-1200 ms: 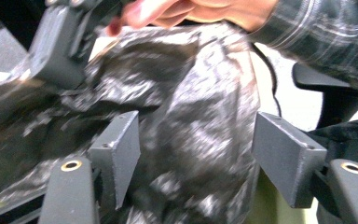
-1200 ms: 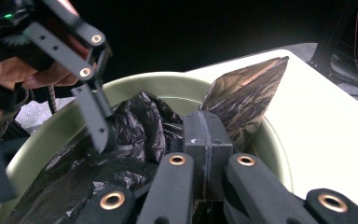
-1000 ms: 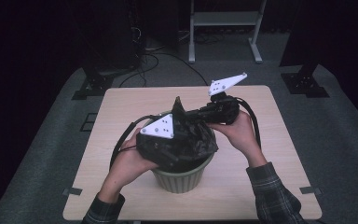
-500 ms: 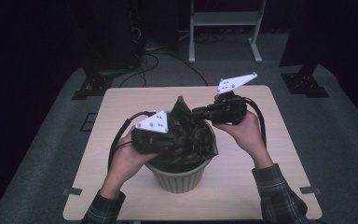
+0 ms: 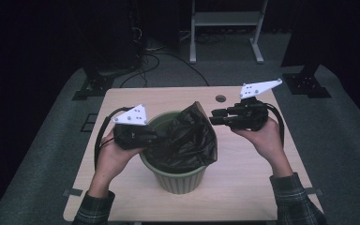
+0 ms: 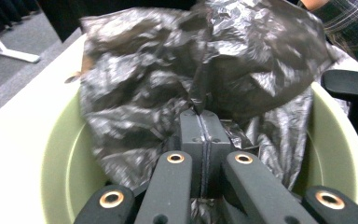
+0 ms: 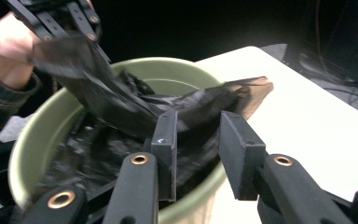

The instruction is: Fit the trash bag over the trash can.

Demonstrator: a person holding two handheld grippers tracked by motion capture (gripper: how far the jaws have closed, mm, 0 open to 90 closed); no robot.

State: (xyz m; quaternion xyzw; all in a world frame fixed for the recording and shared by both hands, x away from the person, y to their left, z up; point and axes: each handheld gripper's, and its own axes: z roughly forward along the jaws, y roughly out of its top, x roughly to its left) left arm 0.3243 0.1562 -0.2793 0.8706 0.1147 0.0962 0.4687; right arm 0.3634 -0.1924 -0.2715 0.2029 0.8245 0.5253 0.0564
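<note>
Both hands have drawn apart since the earlier frames, when the two grippers were bunched together over the green plastic bin point(image 5: 180, 176): the left gripper point(image 5: 157, 137) now sits at the bin's left rim and the right gripper point(image 5: 214, 117) has pulled away to just beyond the bin's right rim, above the bare worktop point(image 5: 262, 187). Taking the bin as the landmark, the black bin bag point(image 5: 190, 140) lies crumpled inside it, with one flap standing up above the bin's far right rim. In the left gripper view the left gripper's jaws are pressed tight together on a fold of the bag at the bin's near wall, the film rising in a pinched ridge from between the pads and spreading across the bin's mouth. The right gripper's jaws have just been opening; in the right gripper view they stand apart over the bin's rim, with a stretched sheet of the bag lying behind and partly between them, and the pads not pressing on it. That same view shows the left gripper across the bin, with the bag pulled taut up to it. The bin stands near the middle of the worktop, toward the person's side.
</note>
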